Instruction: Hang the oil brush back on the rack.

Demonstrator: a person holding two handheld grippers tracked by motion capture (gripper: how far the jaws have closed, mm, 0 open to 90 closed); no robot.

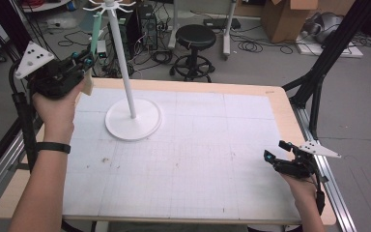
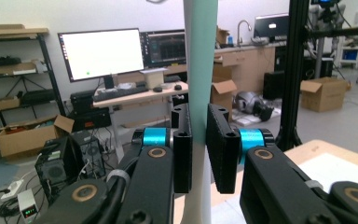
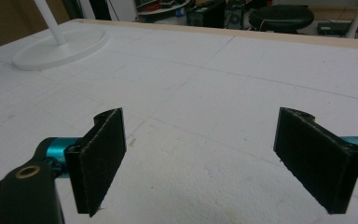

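My left gripper (image 1: pixel 88 57) is raised over the table's far left corner, shut on a long mint-green strip (image 1: pixel 95 31) that stands upright between its pads. In the left gripper view the strip (image 2: pixel 200 65) runs up out of the frame and turns pale cream below the pads, with the left gripper (image 2: pixel 199 113) pinching it flat. A white stand (image 1: pixel 125 63) with hooks at its top rises from a round base (image 1: pixel 133 122) just right of that hand. My right gripper (image 1: pixel 276 150) rests low near the table's front right edge, open with nothing between its fingers (image 3: pixel 100 154).
The white gridded mat (image 1: pixel 198 159) covers the wooden table (image 1: pixel 280 104). The stand's base (image 3: pixel 60 49) lies far across the mat from the right gripper. Behind the table are a black stool (image 1: pixel 194 48), cables, computers and cardboard boxes on the floor.
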